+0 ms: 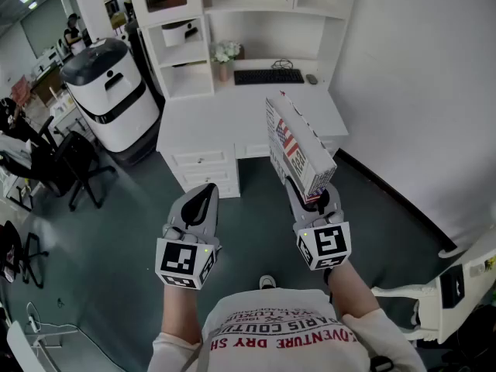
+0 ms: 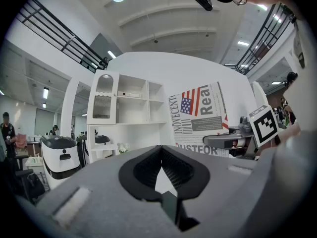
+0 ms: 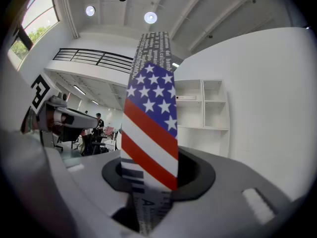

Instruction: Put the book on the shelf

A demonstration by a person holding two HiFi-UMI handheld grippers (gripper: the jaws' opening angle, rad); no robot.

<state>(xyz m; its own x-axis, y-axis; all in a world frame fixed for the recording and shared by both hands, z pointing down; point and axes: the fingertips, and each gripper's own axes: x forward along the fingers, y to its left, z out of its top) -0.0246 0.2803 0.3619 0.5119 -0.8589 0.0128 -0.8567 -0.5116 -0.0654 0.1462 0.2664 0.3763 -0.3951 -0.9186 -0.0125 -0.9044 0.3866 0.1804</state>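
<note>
A book [image 1: 298, 147] with a stars-and-stripes cover and newspaper print stands held up in the air, and my right gripper [image 1: 310, 196] is shut on its lower edge. In the right gripper view its flag spine [image 3: 150, 133] rises straight out from between the jaws. The left gripper view shows its printed cover [image 2: 200, 118] off to the right. My left gripper [image 1: 200, 206] hangs beside it on the left, shut and holding nothing. The white shelf unit [image 1: 232, 22] stands on the desk ahead, its compartments [image 3: 203, 103] mostly bare.
A white desk [image 1: 232, 115] with drawers carries a keyboard [image 1: 268, 76], a mouse [image 1: 311, 78] and a vase of flowers [image 1: 225, 55]. A large white machine [image 1: 108, 91] stands left of the desk, office chairs [image 1: 70, 165] further left. A white wall [image 1: 418, 91] runs along the right.
</note>
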